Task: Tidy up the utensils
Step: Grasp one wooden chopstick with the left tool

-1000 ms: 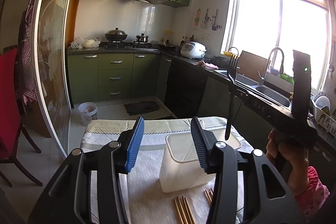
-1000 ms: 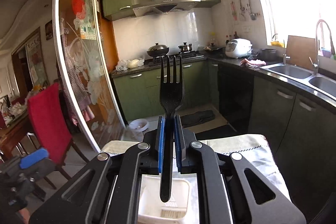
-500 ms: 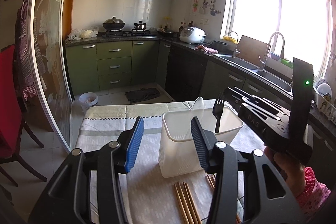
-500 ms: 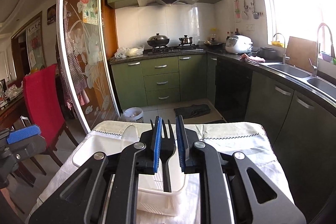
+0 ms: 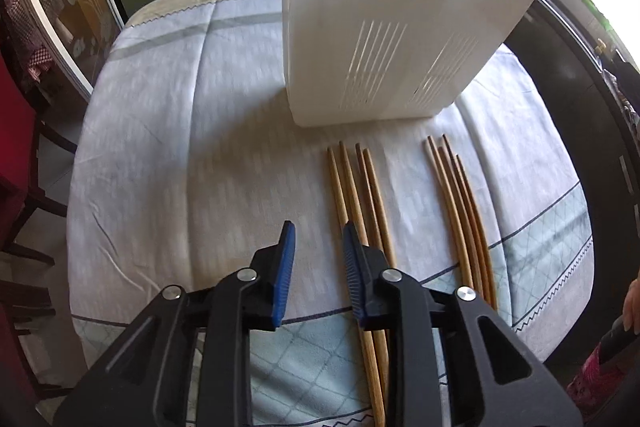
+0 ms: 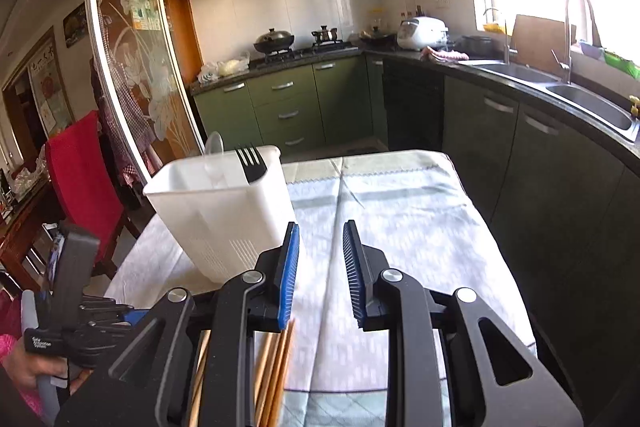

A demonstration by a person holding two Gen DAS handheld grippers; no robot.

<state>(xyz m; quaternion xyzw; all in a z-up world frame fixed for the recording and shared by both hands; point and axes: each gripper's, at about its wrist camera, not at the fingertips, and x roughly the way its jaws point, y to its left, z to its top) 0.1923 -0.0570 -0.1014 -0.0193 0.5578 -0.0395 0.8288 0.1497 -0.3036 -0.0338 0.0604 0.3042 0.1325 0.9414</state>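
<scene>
A white plastic utensil holder (image 5: pixel 384 39) stands on the cloth-covered table (image 5: pixel 168 131). In the right wrist view the holder (image 6: pixel 224 211) holds a black fork (image 6: pixel 251 161) and a clear spoon (image 6: pixel 214 151). Two bunches of wooden chopsticks lie in front of it, one in the middle (image 5: pixel 356 195) and one to the right (image 5: pixel 460 207). My left gripper (image 5: pixel 319 247) is open and empty, low over the near ends of the middle chopsticks. My right gripper (image 6: pixel 321 247) is open and empty above the table, right of the holder, with chopsticks (image 6: pixel 276 367) under it.
The table's edges drop off on the left and right. A red chair (image 6: pixel 80 163) stands at the left. Dark green kitchen cabinets (image 6: pixel 540 155) and a sink (image 6: pixel 588 103) run along the right side. A glass sliding door (image 6: pixel 132 47) is behind the holder.
My right gripper opened and let the black fork go into the holder, then drew back. My left gripper tilted down and dropped towards the middle chopsticks.
</scene>
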